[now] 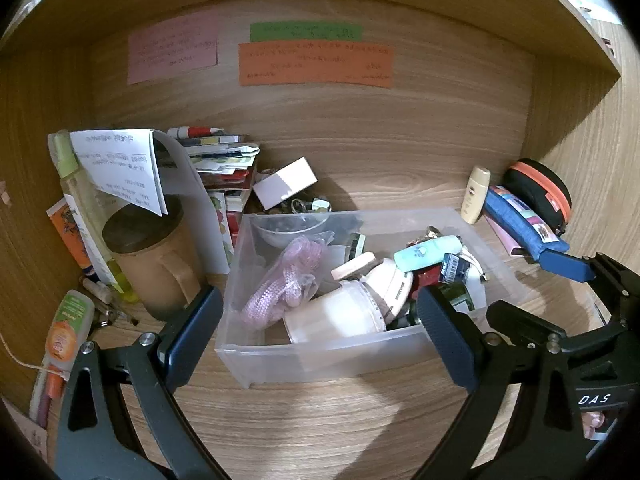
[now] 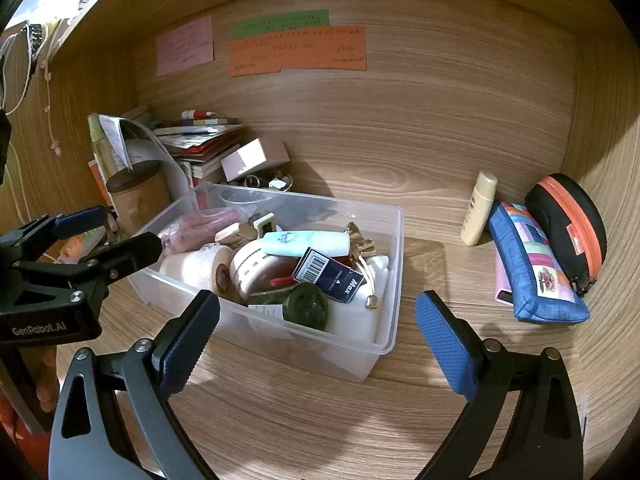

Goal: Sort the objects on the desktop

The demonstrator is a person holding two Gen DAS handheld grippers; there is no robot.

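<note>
A clear plastic bin stands mid-desk, filled with a pink cord in a bag, tape rolls, a mint tube, a blue Max staple box and a dark green lid. My left gripper is open and empty, its fingers straddling the bin's near wall. My right gripper is open and empty, just in front of the bin's near right corner. The left gripper also shows in the right wrist view, at the bin's left end.
At the left stand a brown mug, a yellow-green bottle, papers, stacked books and a white box. At the right lie a cream bottle, a blue patchwork pouch and a black-orange case. Coloured notes hang on the back wall.
</note>
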